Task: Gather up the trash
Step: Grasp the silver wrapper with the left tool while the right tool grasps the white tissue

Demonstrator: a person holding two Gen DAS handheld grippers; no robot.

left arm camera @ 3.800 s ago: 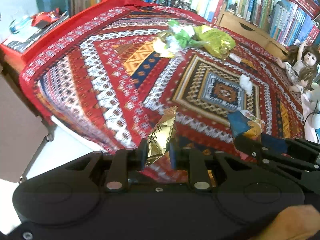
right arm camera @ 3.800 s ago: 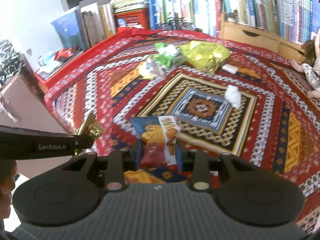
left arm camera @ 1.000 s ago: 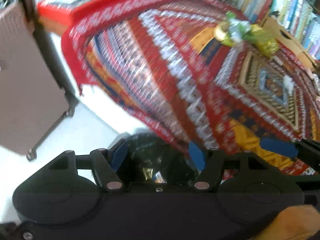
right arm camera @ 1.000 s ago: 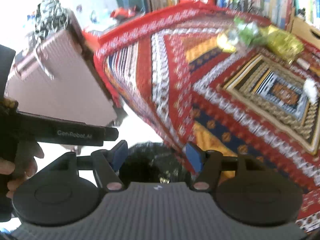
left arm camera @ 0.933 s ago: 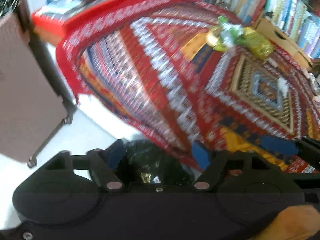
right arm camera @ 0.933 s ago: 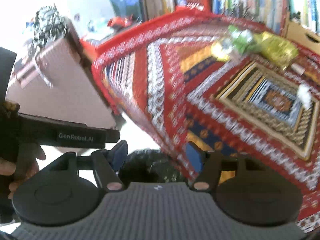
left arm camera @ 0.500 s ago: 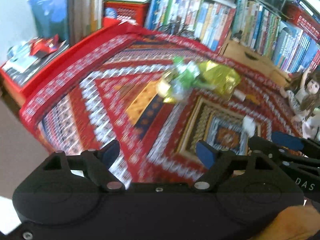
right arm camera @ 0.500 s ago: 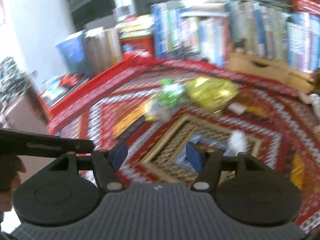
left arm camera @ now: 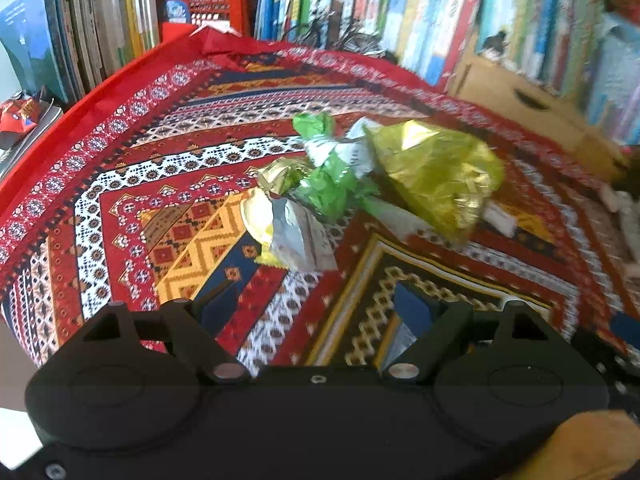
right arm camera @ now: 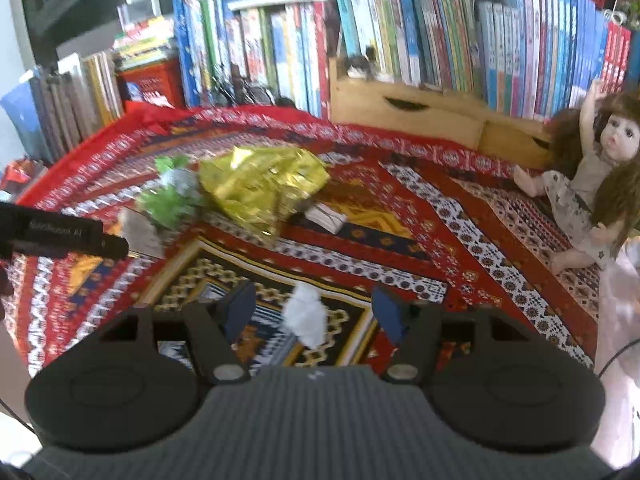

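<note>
Trash lies on a red patterned cloth point(left arm camera: 120, 184). A silver and yellow wrapper point(left arm camera: 286, 230) sits just ahead of my left gripper point(left arm camera: 316, 308), which is open and empty. Behind the wrapper are a green wrapper point(left arm camera: 328, 176) and a crumpled yellow-gold foil bag point(left arm camera: 436, 172). In the right wrist view, a white crumpled tissue point(right arm camera: 306, 316) lies between the fingers of my right gripper point(right arm camera: 314, 312), which is open and not closed on it. The gold foil bag point(right arm camera: 260, 188), green wrapper point(right arm camera: 172, 196) and a small white packet point(right arm camera: 326, 216) lie farther back.
Bookshelves point(right arm camera: 400, 32) and a wooden box point(right arm camera: 408, 108) line the far edge. A doll point(right arm camera: 588, 184) sits at the right. A red crate point(left arm camera: 208, 0) and stacked books point(left arm camera: 60, 52) stand at the left. The left gripper's finger point(right arm camera: 60, 234) crosses the right view's left side.
Both grippers held wrappers, then opened over a black bag beside the cloth. They have swung back up over the cloth and moved closer to the remaining trash, both empty.
</note>
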